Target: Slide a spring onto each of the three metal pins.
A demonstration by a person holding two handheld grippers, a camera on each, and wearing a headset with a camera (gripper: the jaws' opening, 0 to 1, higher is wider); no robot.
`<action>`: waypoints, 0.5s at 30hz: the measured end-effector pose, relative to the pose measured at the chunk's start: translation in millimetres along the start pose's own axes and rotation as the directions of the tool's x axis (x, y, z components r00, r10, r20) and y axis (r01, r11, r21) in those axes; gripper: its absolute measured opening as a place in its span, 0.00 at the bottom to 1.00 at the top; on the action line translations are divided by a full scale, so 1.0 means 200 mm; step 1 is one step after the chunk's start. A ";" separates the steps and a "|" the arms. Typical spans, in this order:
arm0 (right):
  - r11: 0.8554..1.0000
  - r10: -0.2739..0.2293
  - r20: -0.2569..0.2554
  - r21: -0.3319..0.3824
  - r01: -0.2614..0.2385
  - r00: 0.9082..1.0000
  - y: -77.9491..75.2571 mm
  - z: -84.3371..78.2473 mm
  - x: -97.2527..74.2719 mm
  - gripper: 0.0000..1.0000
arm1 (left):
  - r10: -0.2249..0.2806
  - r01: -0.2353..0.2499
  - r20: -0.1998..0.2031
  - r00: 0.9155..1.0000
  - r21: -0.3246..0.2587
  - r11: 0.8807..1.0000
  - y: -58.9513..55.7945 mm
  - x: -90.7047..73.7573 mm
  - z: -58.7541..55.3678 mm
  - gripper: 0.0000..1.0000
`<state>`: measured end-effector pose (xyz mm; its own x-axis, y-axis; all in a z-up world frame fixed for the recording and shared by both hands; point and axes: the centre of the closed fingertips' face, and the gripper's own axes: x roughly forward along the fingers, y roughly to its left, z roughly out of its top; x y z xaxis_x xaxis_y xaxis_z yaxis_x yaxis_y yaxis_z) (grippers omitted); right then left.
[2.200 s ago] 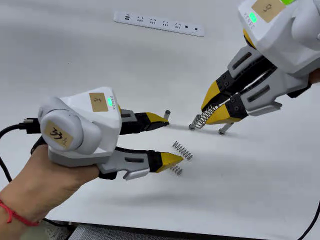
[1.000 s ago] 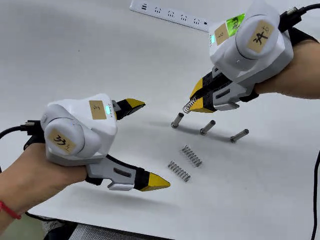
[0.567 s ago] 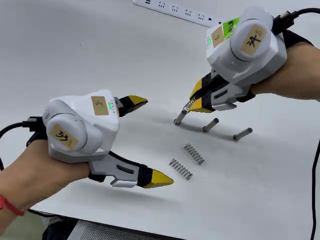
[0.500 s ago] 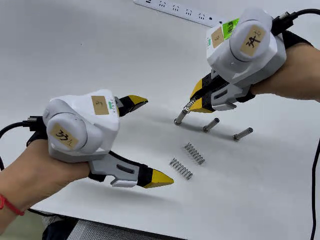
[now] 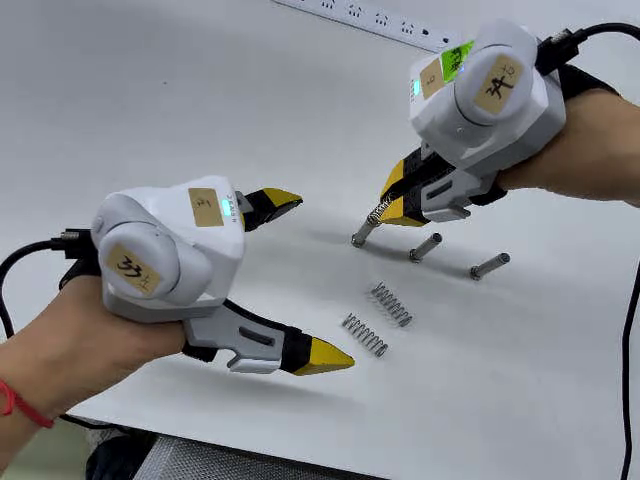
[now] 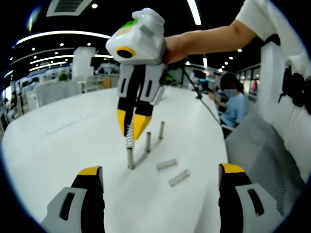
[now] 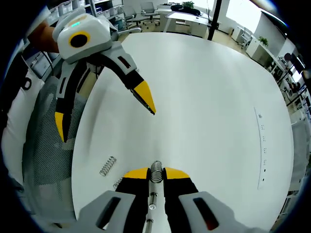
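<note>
White counter [image 5: 150, 100]. R tool [image 5: 388, 208] pinches spring [image 5: 376, 213], its end at top of 1st pin [image 5: 361, 234]; L tool [image 5: 320, 280] wide, idle. Step 1 of 3, I'd say. Next: slide spring down, release.

3 pins [image 5: 425, 247] in a row on table [image 5: 150, 100] — 2 springs [image 5: 391, 304] just in front, pwr strip [image 5: 370, 15] far behind.

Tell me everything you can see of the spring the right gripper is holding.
The spring is a short coil of thin silvery wire, seemingly steel. The right gripper clamps its upper end between yellow fingertips. The rest hangs free below them, roughly upright. Its lower end meets the top of the metal pin at the row's end, in line with it. Whether any coil is over the pin yet is unclear.
</note>
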<state>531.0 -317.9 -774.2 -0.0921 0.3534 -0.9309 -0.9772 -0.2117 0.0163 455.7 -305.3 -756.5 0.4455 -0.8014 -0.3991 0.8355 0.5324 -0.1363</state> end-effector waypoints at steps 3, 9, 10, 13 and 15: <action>1.000 0.000 -0.001 0.001 0.000 1.000 0.00 0.00 0.01 0.12 | -0.003 0.003 0.001 1.000 0.000 1.000 0.00 0.00 0.00 1.00; 1.000 -0.001 -0.003 -0.003 0.001 1.000 0.00 0.00 0.03 0.12 | -0.004 0.004 0.002 1.000 -0.003 1.000 -0.01 0.01 0.00 1.00; 1.000 -0.001 -0.004 -0.004 0.001 1.000 0.00 0.00 0.03 0.12 | -0.004 0.004 0.001 1.000 -0.003 1.000 -0.01 0.01 0.00 1.00; 1.000 -0.002 -0.007 -0.009 0.002 1.000 0.00 0.00 0.05 0.12 | -0.004 0.004 0.001 1.000 -0.006 1.000 -0.01 0.01 -0.01 1.00; 1.000 -0.003 -0.007 -0.010 0.003 1.000 0.00 -0.01 0.06 0.12 | -0.005 0.005 0.001 1.000 -0.007 1.000 -0.01 0.01 -0.01 0.99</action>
<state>529.4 -315.6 -786.0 -0.0879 0.3481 -0.9333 -0.9756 -0.2194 0.0100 454.3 -306.4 -758.3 0.4414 -0.8044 -0.3976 0.8355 0.5301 -0.1447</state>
